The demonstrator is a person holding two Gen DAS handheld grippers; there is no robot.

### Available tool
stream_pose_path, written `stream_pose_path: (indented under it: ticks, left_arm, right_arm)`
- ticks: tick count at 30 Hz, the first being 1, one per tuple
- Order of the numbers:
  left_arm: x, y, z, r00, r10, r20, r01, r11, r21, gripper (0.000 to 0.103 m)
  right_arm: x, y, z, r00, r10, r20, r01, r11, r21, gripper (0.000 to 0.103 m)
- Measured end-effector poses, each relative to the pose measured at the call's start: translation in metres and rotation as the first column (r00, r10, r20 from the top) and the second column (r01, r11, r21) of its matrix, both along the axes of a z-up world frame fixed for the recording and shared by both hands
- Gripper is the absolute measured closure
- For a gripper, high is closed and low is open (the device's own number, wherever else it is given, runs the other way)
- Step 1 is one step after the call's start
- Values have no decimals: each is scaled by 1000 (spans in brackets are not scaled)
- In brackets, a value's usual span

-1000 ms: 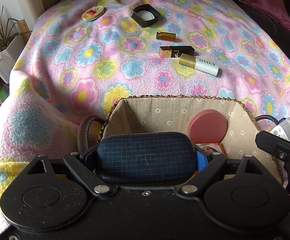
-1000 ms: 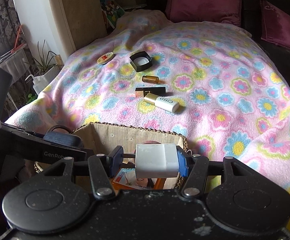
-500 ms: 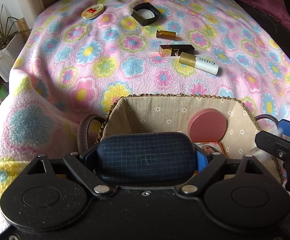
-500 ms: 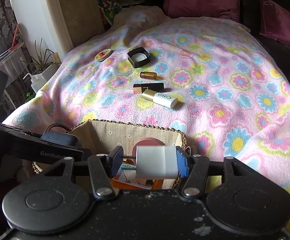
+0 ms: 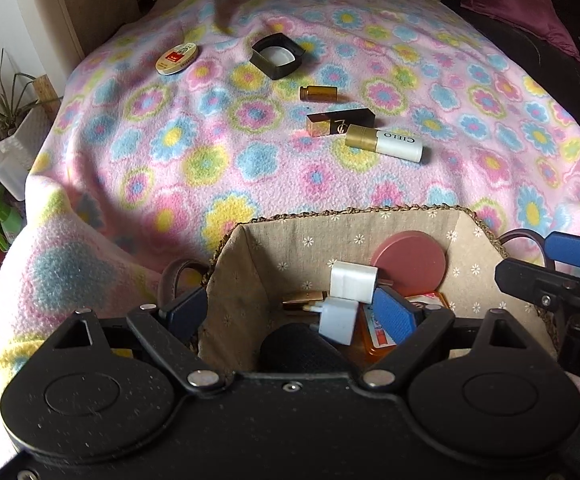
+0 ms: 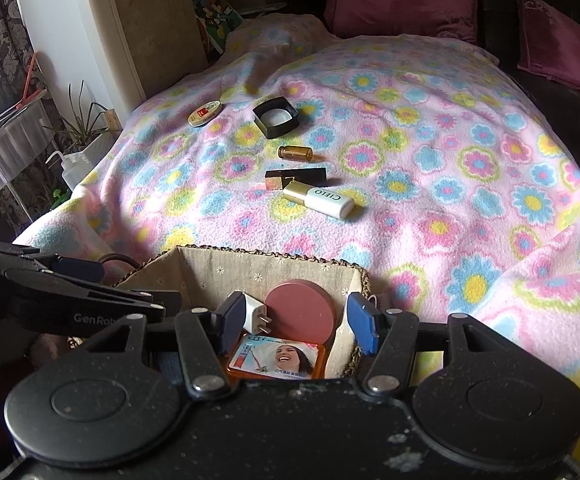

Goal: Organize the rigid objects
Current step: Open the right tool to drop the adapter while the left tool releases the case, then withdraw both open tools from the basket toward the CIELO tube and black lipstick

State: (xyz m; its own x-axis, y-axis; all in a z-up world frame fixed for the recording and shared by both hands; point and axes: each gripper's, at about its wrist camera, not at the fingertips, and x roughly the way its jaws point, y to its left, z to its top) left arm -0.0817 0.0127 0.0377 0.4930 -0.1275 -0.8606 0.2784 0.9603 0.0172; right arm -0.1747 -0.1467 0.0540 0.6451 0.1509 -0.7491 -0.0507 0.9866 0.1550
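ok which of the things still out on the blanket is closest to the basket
The white CIELO tube with the gold cap. It lies nearest the basket; the black-and-gold lipstick sits just beyond it, the rest farther back.

My left gripper [image 5: 290, 312] points steeply downward, its two black fingers spread wide and its blue pads [image 5: 393, 316] well apart, pressing on nothing. My right gripper [image 6: 295, 324] sits close beside it, also tilted downward, its jaws parted less widely, with the blue pads [image 6: 359, 326] clear of any grip. In each wrist view the other gripper's black finger reaches in from the edge of the frame.
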Motion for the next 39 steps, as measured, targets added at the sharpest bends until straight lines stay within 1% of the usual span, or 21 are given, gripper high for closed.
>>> stream_pose_path:
  ticks: [20, 25, 29, 33, 34, 37, 39]
  left_arm:
    - [1, 4, -2, 1000, 11, -20, -11, 1000, -11, 17]
    - [2, 7, -1, 1000, 18, -26, -19, 999, -26, 17]
    - [4, 10, 3, 999, 26, -32, -28, 999, -43, 17]
    - [15, 15, 9, 998, 17, -58, -22, 996, -87, 17]
    - [20, 16, 11, 998, 13, -57, -19, 995, -94, 17]
    - [37, 16, 15, 1000, 7, -11, -8, 999, -53, 17]
    - [50, 18, 17, 1000, 1, 16, -1, 999, -40, 17]
  right_arm:
    - [1, -1, 0, 1000, -2, -3, 2, 1000, 1, 45]
    - [3, -2, -1, 1000, -15, -14, 15, 1000, 2, 44]
    - [6, -1, -1, 999, -36, -35, 35, 999, -15, 43]
    - [13, 0, -1, 997, -45, -64, 43, 998, -37, 43]
    - [16, 1, 0, 997, -41, -68, 38, 998, -42, 43]
    - [26, 5, 1, 998, -24, -57, 20, 997, -76, 42]
    - [37, 8, 2, 999, -19, -43, 14, 994, -112, 40]
